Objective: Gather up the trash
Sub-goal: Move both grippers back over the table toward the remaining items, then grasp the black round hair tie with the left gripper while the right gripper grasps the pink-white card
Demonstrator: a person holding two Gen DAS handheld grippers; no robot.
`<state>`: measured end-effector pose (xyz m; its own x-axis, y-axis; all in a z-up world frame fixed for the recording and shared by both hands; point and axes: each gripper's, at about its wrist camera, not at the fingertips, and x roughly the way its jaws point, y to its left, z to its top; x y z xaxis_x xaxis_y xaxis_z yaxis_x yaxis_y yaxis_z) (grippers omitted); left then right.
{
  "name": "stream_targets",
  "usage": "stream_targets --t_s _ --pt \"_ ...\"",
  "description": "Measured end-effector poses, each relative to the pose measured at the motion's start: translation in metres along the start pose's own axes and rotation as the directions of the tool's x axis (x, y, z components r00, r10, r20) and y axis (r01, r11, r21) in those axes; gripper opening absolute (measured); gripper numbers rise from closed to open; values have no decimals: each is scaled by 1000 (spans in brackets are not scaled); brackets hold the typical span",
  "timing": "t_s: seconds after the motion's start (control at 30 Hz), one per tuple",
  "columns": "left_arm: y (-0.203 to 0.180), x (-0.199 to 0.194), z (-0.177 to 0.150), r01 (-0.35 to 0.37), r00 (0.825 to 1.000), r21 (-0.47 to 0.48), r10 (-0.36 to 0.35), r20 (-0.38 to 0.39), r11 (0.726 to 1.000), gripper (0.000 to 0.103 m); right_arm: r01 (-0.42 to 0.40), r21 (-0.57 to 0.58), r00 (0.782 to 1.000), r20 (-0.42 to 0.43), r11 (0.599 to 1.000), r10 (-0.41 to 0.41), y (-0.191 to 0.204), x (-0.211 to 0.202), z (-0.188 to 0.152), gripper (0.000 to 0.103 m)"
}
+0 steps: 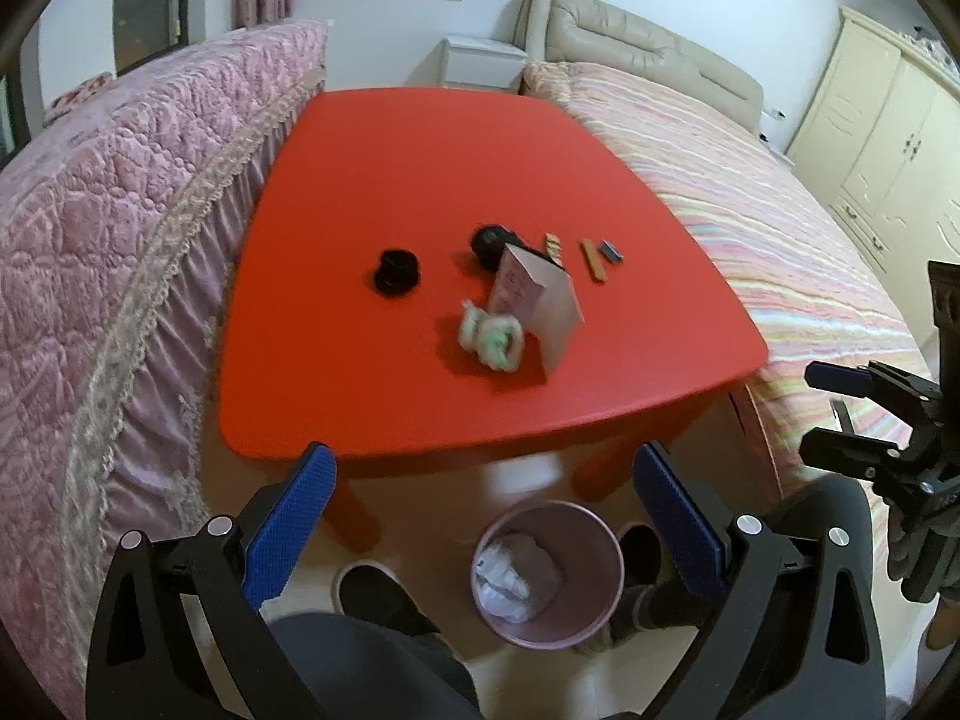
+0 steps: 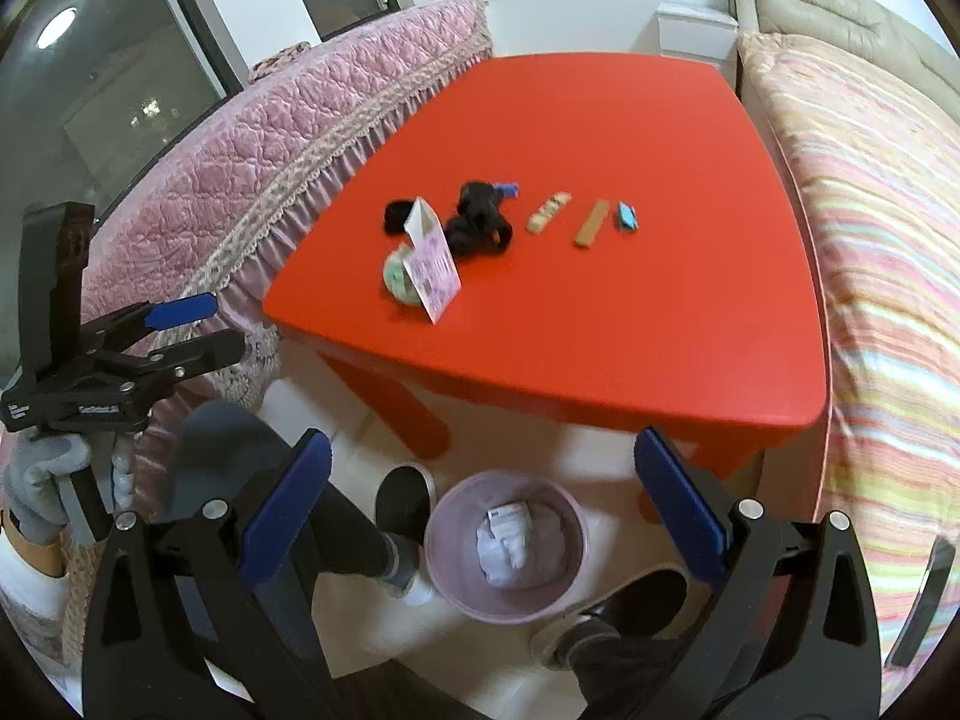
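Trash lies on the red surface [image 1: 390, 180]: we count one folded pink paper card [image 1: 540, 306], one pale green crumpled wad [image 1: 492, 336], two black pieces and three small strips. One pink round bin [image 2: 447, 576] on the floor holds white paper. Our left hand-held gripper [image 1: 480, 516] and right hand-held gripper [image 2: 480, 510] gape, empty.

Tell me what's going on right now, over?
Left tool and right tool open, empty, above the pink bin. Bin holds crumpled paper. Folded card and scraps still on red table. Path clear.
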<state>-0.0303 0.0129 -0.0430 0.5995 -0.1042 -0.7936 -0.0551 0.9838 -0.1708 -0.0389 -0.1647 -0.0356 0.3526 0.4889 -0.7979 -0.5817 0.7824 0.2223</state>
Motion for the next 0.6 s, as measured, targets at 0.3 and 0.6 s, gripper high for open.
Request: stream_targets --t_s 0.3,0.6 --pt "36 23 48 -26 999 -63 24 -34 998 95 -15 -47 1000 4 999 16 14 18 54 99" --pt "54 71 100 -40 991 -121 24 -133 992 95 -24 -98 999 -44 995 20 33 61 92 99"
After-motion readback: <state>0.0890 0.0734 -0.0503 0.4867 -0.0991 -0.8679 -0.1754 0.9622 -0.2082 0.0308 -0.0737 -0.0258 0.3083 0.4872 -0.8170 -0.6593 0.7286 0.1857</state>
